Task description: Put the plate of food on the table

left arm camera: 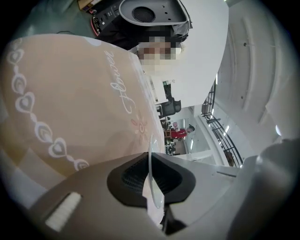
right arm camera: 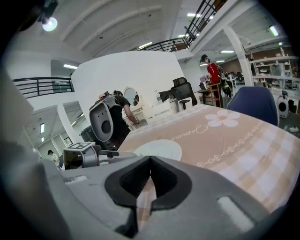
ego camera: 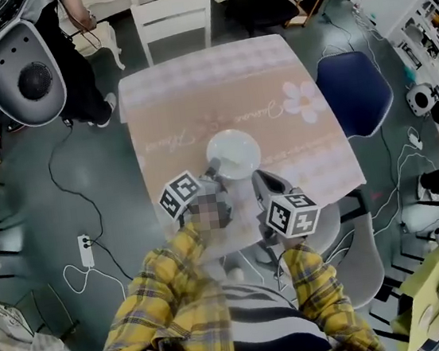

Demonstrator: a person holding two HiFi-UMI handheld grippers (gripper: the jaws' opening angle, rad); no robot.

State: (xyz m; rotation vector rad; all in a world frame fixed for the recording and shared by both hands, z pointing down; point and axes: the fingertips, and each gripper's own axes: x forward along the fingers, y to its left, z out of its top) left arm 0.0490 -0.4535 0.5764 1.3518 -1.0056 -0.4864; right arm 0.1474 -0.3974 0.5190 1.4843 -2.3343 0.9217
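A white plate (ego camera: 233,152) lies on the pink flowered tablecloth (ego camera: 194,102), near the table's front edge; I see no food on it. My left gripper (ego camera: 214,169) is shut on its near-left rim. In the left gripper view the thin rim (left arm camera: 151,157) runs edge-on between the dark pads (left arm camera: 133,176). My right gripper (ego camera: 258,179) hovers just right of the plate, over the front edge, shut with nothing in it. The right gripper view shows the plate (right arm camera: 158,150) flat on the cloth ahead and the left gripper (right arm camera: 84,157) beside it.
A white chair (ego camera: 174,16) stands at the table's far side, a blue chair (ego camera: 355,92) at its right and a grey chair (ego camera: 360,264) at the near right. A person (ego camera: 75,53) stands by a grey machine (ego camera: 21,72) at far left. Cables and a power strip (ego camera: 85,251) lie on the floor.
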